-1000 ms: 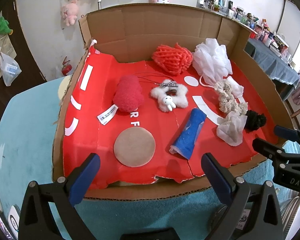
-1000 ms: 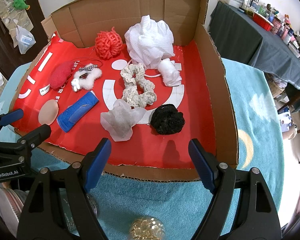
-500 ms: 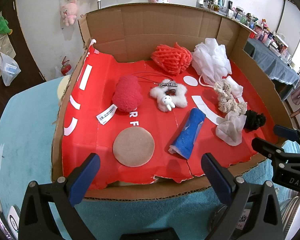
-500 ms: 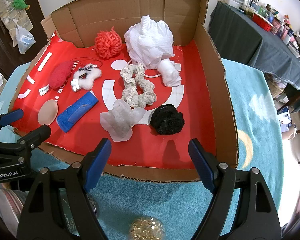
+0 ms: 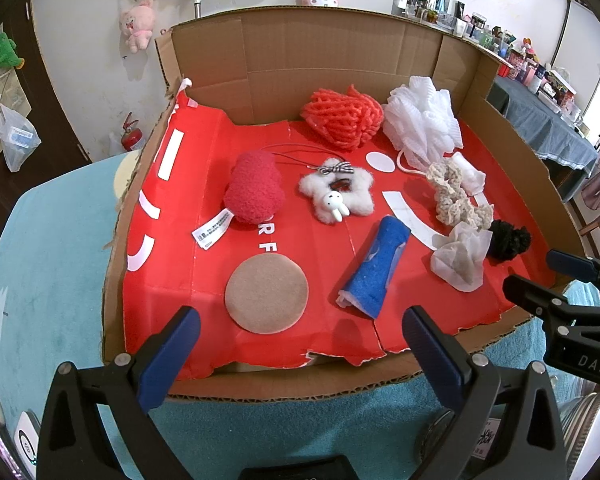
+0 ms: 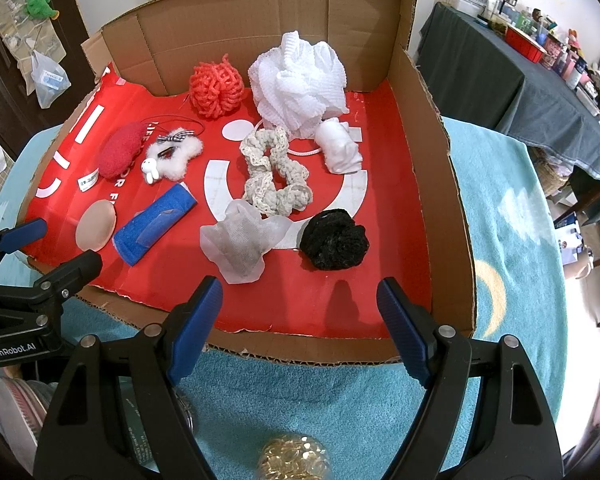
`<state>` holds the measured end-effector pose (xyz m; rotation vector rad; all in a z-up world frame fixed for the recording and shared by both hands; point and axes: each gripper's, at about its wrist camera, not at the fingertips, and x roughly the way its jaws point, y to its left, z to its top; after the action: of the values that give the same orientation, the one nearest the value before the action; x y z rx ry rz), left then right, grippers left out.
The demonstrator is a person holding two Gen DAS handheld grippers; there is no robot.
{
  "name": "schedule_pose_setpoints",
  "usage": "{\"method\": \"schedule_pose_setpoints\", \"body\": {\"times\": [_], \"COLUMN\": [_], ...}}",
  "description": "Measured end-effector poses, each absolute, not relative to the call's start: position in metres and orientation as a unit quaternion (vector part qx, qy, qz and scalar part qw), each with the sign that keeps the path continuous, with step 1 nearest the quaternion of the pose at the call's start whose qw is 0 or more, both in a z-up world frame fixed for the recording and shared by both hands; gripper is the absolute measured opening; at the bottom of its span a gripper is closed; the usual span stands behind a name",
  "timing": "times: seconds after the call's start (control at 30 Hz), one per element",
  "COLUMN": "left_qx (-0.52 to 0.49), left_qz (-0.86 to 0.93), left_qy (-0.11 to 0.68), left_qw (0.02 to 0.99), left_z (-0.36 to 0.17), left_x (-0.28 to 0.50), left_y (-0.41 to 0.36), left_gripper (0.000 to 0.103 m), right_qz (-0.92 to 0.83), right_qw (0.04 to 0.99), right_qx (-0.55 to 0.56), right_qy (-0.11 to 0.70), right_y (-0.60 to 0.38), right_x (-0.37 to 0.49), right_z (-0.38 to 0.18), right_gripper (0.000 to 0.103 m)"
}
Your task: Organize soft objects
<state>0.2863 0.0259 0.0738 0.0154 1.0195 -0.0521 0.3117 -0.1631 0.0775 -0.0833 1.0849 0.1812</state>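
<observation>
Both grippers hover over the near edge of the box (image 5: 332, 60), apart from everything in it. Left gripper (image 5: 300, 328): jaws spread wide, nothing between them. Right gripper (image 6: 300, 304): jaws spread wide too, nothing between them. Each shows at the side of the other's view.

The box is open cardboard with a red liner (image 6: 352, 280), sitting on a teal cloth (image 6: 500, 240). All the soft things lie loose on the liner:
- red mesh ball (image 6: 216, 88), far, middle-left, by the back wall
- white pouf (image 6: 300, 84), far, just right of the mesh ball
- white cloth wad (image 6: 340, 148), just in front of the pouf, touching it
- cream scrunchie (image 6: 272, 176), centre, twisted into a figure-eight, just left of the wad
- black scrunchie (image 6: 334, 240), near right
- white net bag (image 6: 240, 240), near centre, just left of the black scrunchie, touching the cream one
- blue roll (image 6: 154, 224), near left, lying tilted
- tan pad (image 6: 96, 226), flat, left of the roll
- red plush (image 6: 120, 150), left, with a white tag
- white fluffy charm (image 6: 172, 158), with a bunny and bow, just right of the plush

A gold beaded ball (image 6: 292, 458) sits on the cloth below the right gripper.
</observation>
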Motion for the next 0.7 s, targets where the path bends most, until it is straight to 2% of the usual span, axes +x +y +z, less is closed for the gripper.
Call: {"method": "schedule_pose_setpoints", "body": {"times": [0.7], "left_qx": [0.007], "left_qz": [-0.027], "left_qy": [0.489], "left_qw": [0.872], "left_z": [0.0732], "left_x": [0.2866], "left_y": [0.0249], "left_gripper": [0.103], "right_qz": [0.087], "right_qw": [0.851], "right_qx": [-0.036], "right_qy": [0.517], "right_y": [-0.1641], "right_x": [0.3132], "right_z": [0.0785], "right_gripper": [0.079]}}
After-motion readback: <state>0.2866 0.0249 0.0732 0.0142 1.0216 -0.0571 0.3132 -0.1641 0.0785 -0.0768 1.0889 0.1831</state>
